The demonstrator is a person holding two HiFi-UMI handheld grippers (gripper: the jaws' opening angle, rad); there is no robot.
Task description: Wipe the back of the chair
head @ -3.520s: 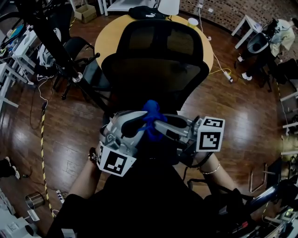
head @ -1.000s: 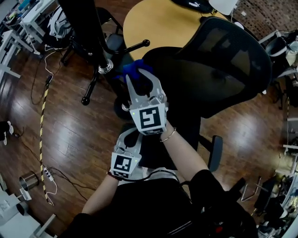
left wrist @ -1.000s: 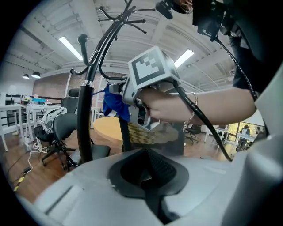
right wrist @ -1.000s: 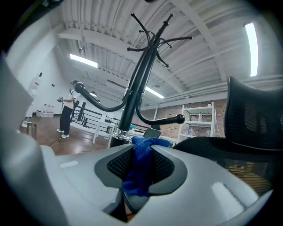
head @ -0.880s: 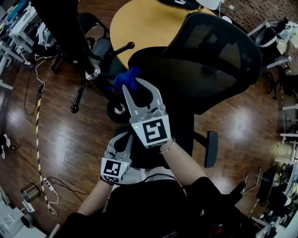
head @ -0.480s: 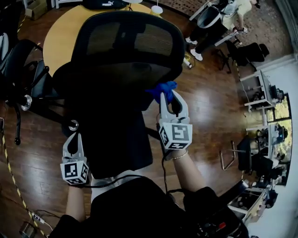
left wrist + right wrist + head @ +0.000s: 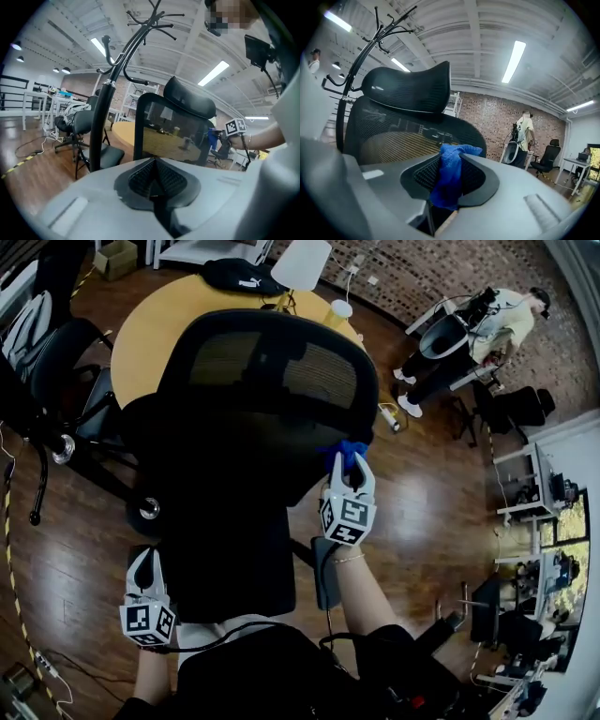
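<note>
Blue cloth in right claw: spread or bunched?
Bunched. The blue microfibre cloth is a crumpled wad pinched in the right claw, a tuft poking past its tips.

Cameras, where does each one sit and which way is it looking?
Head view: on the person's head, looking steeply down at the chair; shows both arms, left gripper and right gripper.
Left gripper view: on the left gripper, looking along its shut jaws at the chair; the right arm shows too.
Right gripper view: on the right gripper, looking past its jaws, shut on the blue cloth, at the chair.
Shared: all three show the chair and cloth.
</note>
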